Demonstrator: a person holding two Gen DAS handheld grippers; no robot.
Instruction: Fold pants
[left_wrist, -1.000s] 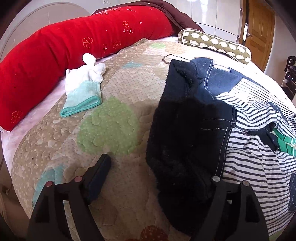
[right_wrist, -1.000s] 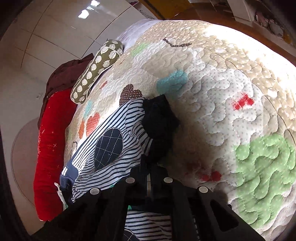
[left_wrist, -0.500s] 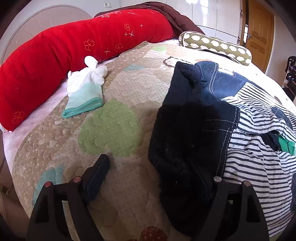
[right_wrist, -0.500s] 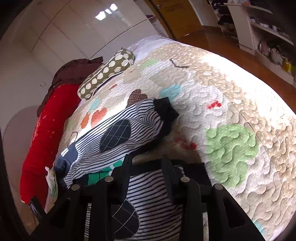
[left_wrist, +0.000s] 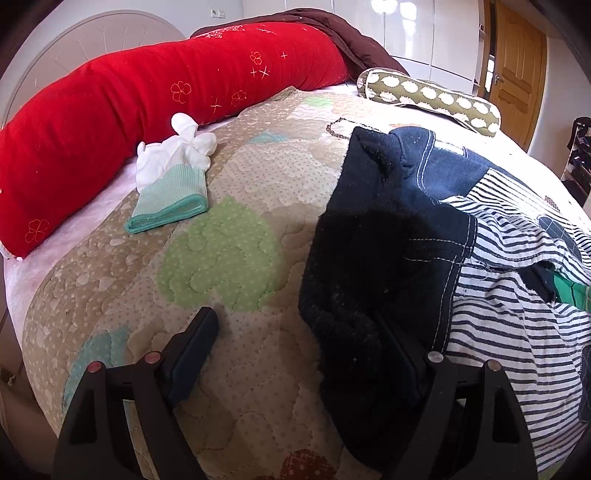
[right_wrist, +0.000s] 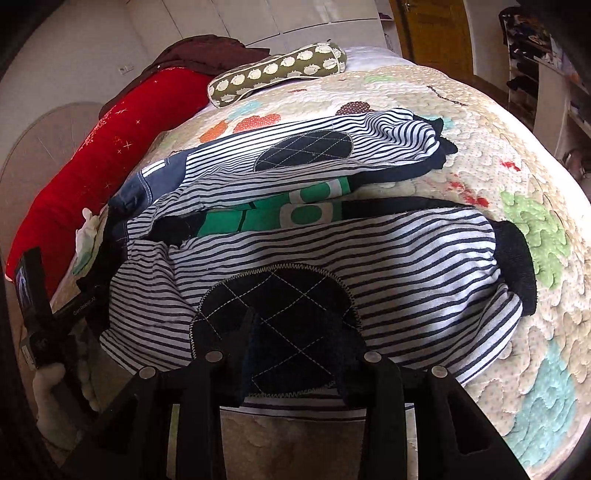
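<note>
Swung back over the striped pants (right_wrist: 332, 236) since a second ago, right gripper (right_wrist: 291, 332) now parted wide above the lower-centre knee patch. Left gripper (left_wrist: 295, 354) likewise wide at the dark waistband (left_wrist: 369, 258). Soft, limp, light; best pinched at waistband and cuffs.

Left gripper (left_wrist: 306, 343) low, fingers spread wide; right gripper (right_wrist: 295, 332) likewise parted — both pointing forward, tips down near the surface.

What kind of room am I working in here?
Most likely a bedroom: the striped pants lie on a quilted bedspread, with a long red bolster against a rounded headboard and white wardrobe doors behind.
</note>
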